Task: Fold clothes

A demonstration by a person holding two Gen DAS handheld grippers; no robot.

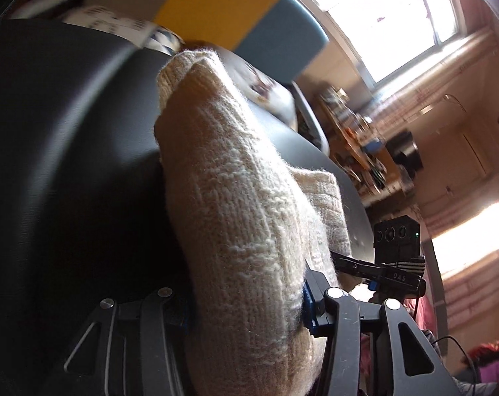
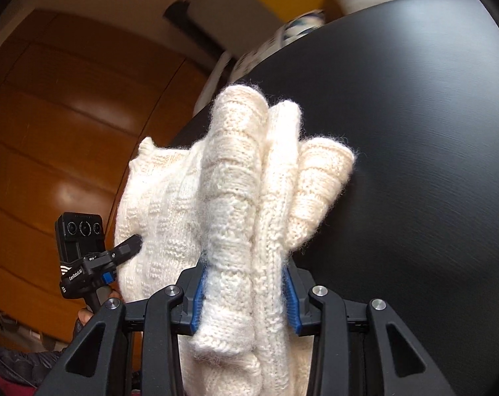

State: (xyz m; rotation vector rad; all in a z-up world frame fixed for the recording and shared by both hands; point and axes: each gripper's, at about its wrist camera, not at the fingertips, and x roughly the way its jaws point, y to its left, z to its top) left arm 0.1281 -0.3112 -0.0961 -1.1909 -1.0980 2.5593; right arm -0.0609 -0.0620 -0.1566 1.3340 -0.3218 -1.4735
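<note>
Nearest the lens in both wrist views: cream knit sweater (image 2: 242, 217), bunched thick between blue finger pads. Right hand-held gripper (image 2: 242, 300) is clamped on a wad of several layers; left hand-held gripper (image 1: 246, 310) is clamped on another bunch of the same garment. Each hand-held gripper also shows in the other's view, at the sweater's edge.

Position: sweater is held up off the dark surface (image 2: 414, 132), spanning between the two grips. Its far end hangs close to the surface; whether it touches cannot be told.

Progress, as a judgement: several layers are doubled over in the right grip, so the cloth is gathered, but no flat, squared fold lies on the surface. The scene fits either a garment being carried to be laid out or one mid-fold being brought over onto itself; the views do not settle which. A neat folded stack is not visible.

Edges and room: the surface's curved rim runs along the left of the right wrist view, with wooden floor (image 2: 51, 132) beyond it. Other patterned cloth (image 2: 302, 26) sits at the far edge. The wide dark stretch to the right of the sweater looks bare. A yellow and blue panel (image 1: 223, 10) stands beyond the far edge in the left view.
</note>
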